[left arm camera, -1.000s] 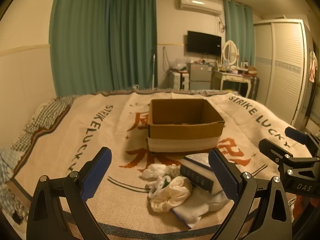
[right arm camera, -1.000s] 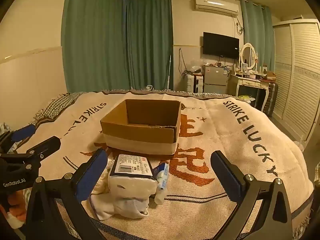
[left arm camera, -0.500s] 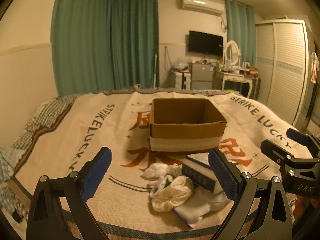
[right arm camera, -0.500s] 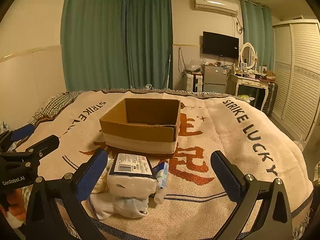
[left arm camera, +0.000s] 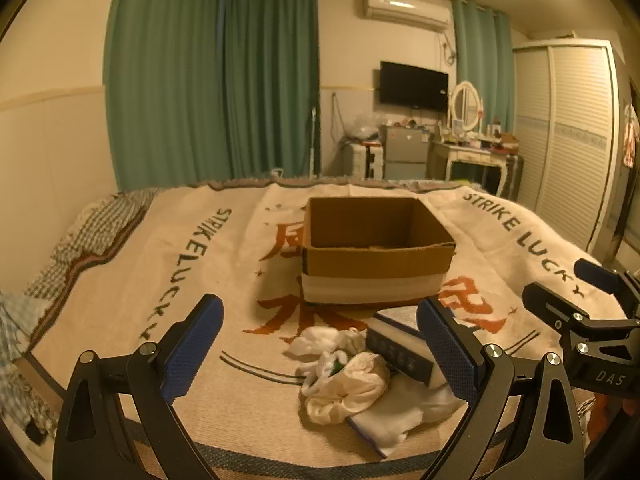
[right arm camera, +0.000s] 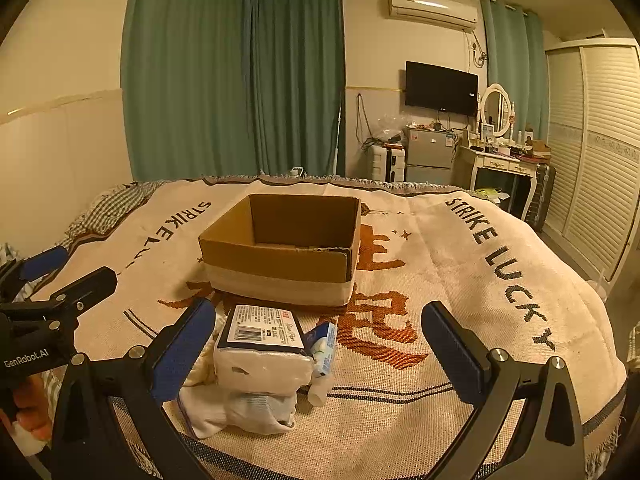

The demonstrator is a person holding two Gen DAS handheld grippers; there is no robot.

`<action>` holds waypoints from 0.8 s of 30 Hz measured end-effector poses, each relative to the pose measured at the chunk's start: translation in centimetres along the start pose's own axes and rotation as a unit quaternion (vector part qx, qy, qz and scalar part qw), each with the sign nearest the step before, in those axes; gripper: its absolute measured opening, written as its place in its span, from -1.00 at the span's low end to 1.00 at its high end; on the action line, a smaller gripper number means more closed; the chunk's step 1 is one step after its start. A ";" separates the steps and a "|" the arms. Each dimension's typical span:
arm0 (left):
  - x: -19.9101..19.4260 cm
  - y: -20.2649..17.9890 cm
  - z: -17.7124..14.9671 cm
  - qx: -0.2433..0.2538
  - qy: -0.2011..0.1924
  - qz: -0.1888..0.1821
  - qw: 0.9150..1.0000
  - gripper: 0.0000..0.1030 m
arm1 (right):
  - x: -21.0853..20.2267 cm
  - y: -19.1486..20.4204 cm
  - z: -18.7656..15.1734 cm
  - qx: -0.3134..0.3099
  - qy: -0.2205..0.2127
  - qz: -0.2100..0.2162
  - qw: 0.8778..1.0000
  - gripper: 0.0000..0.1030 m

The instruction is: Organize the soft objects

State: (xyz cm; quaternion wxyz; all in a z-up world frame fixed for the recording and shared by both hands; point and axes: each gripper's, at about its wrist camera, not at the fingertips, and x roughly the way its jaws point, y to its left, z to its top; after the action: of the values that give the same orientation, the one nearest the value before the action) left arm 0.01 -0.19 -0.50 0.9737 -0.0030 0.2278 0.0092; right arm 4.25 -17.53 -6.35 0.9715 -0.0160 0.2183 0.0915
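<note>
1. Both tongs hang above the near edge of the bed; the left gripper (left arm camera: 320, 344) has its blue-padded jaws spread wide with nothing between them, and the right gripper (right arm camera: 316, 340) is spread just as wide and likewise grips nothing; each shows at the side of the other's view, the right gripper (left arm camera: 592, 320) at the right of the left wrist view and the left gripper (right arm camera: 52, 300) at the left of the right wrist view.
2. Just beyond the jaws, near the middle of the blanket's near edge, lies the pile of soft things; a crumpled white cloth (left arm camera: 348, 384) sits at the left of the pile, with a smaller white bundle (left arm camera: 324, 340) touching it on its far side.
3. A wrapped tissue pack (right arm camera: 262, 348) with a dark-bordered label rests on top of a folded white cloth (right arm camera: 236, 412) that spreads under the pile; the pack shows in the left wrist view too (left arm camera: 400, 354).
4. A small blue-and-white tube (right arm camera: 322, 356) leans against the right side of the pack, its cap end toward the near edge.
5. Beyond the pile, about mid-bed, stands an open cardboard box (right arm camera: 280, 248), close to the pack though I cannot tell if they touch; little of its floor is visible.
6. The cream blanket (right arm camera: 460, 300) carries red characters and the words STRIKE LUCKY along both side edges.
7. Farthest off stand green curtains (right arm camera: 240, 80).
</note>
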 end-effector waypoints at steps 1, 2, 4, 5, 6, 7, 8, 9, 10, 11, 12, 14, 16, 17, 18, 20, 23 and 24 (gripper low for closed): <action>-0.1 0.0 0.0 0.000 0.000 -0.001 1.000 0.93 | 0.0 0.1 0.0 0.000 0.000 0.000 1.000 1.00; -0.1 0.0 0.0 -0.001 0.001 -0.001 1.000 0.93 | 0.0 0.0 0.0 0.000 0.000 0.000 1.000 1.00; -0.1 0.1 0.1 -0.001 0.002 0.000 1.000 0.93 | 0.0 0.0 0.0 0.000 0.000 0.000 1.000 1.00; 0.0 0.1 0.1 -0.001 0.003 0.001 1.000 0.92 | 0.0 0.1 0.0 0.000 0.000 0.000 1.000 1.00; 0.0 0.2 0.1 -0.001 0.003 0.001 1.000 0.93 | 0.0 0.0 0.0 0.000 0.000 -0.001 1.000 1.00; 0.0 0.2 0.1 -0.001 0.004 0.002 1.000 0.93 | 0.1 0.1 0.0 0.000 0.001 0.000 1.000 1.00; 0.0 0.2 0.2 -0.001 0.004 0.002 1.000 0.93 | 0.1 0.0 0.0 0.001 0.001 0.000 1.000 1.00; 0.0 0.2 0.2 -0.001 0.004 0.002 1.000 0.93 | 0.1 0.1 0.0 0.001 0.002 0.000 1.000 1.00; 0.0 0.3 0.2 -0.001 0.004 0.002 1.000 0.92 | 0.1 0.1 0.0 0.002 0.002 0.000 1.000 1.00; 0.0 0.3 0.2 -0.001 0.004 0.002 1.000 0.93 | 0.1 0.1 0.0 0.002 0.002 0.000 1.000 1.00; 0.0 0.3 0.2 -0.001 0.004 0.002 1.000 0.93 | 0.1 0.2 0.1 0.001 0.002 0.000 1.000 1.00; 0.0 0.3 0.2 0.000 0.006 0.003 1.000 0.93 | 0.1 0.1 0.1 0.001 0.002 0.000 1.000 1.00; 0.0 0.2 0.3 -0.001 0.007 0.003 1.000 0.93 | 0.1 0.1 0.1 0.001 0.002 0.000 1.000 1.00; 0.0 0.3 0.3 -0.001 0.007 0.003 1.000 0.93 | 0.1 0.1 0.1 0.001 0.002 0.000 1.000 1.00; 0.0 0.3 0.3 0.000 0.006 0.003 1.000 0.93 | 0.1 0.1 0.1 0.001 0.002 0.000 1.000 1.00; 0.0 0.3 0.3 0.000 0.005 0.004 1.000 0.92 | 0.1 0.1 0.1 0.001 0.002 0.000 1.000 1.00; 0.1 0.2 0.3 0.000 0.006 0.005 1.000 0.92 | 0.1 0.1 0.1 0.001 0.002 0.000 1.000 1.00; 0.0 0.2 0.3 0.001 0.006 0.004 1.000 0.93 | 0.1 0.1 0.1 0.001 0.002 0.001 1.000 1.00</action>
State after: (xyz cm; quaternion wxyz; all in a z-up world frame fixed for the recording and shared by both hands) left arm 0.13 0.00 -0.27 0.9722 -0.0016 0.2338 0.0131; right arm 4.37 -17.37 -6.34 0.9709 -0.0153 0.2206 0.0919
